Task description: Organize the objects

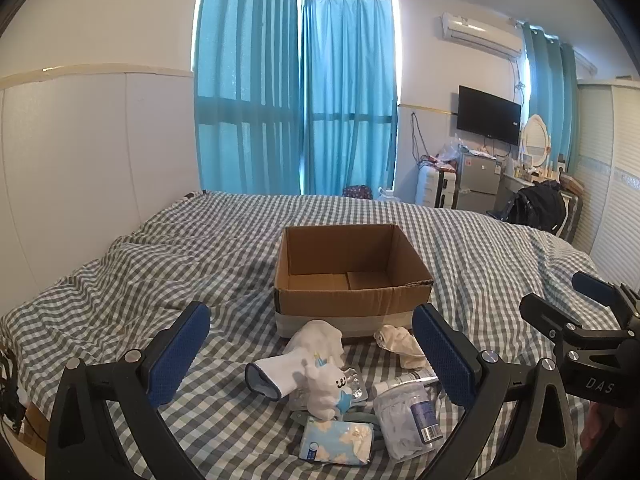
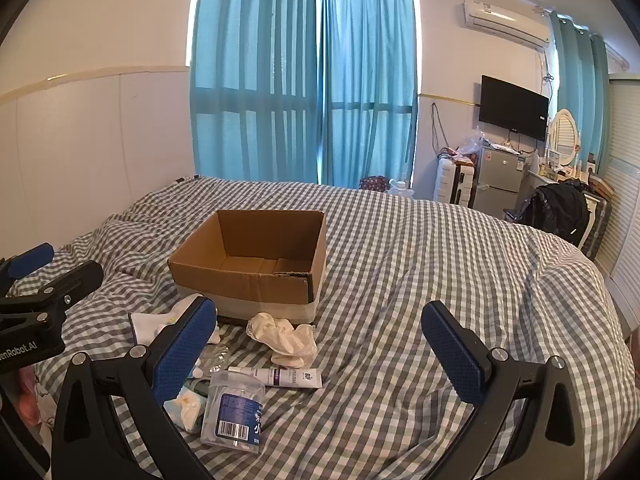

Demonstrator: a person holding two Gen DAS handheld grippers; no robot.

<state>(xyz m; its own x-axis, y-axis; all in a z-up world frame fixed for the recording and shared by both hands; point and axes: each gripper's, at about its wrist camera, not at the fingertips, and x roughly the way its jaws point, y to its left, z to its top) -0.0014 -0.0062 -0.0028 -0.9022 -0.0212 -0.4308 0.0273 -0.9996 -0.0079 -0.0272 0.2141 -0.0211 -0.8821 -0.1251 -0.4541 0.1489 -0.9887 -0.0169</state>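
Clutter (plush toy [image 1: 326,390], socks, tube [image 2: 276,377]) lies on the bed [image 2: 420,280] before my empty cardboard box [image 1: 352,280]; both grippers' fingers gape wide, holding nothing. Overlapping items risk double grasps.

A bed [image 2: 400,248] under a grey-and-white checked cover fills the lower half of both views. At 12 o'clock, teal curtains [image 2: 304,80] glow with daylight from the window behind. White walls [image 2: 100,40] carry an air conditioner [image 2: 506,24] at 1 o'clock and a dark television [image 2: 514,107] below it. At 3 o'clock stand a small silver fridge [image 2: 498,178], an oval mirror [image 2: 565,136] and a white louvred wardrobe [image 2: 624,200].
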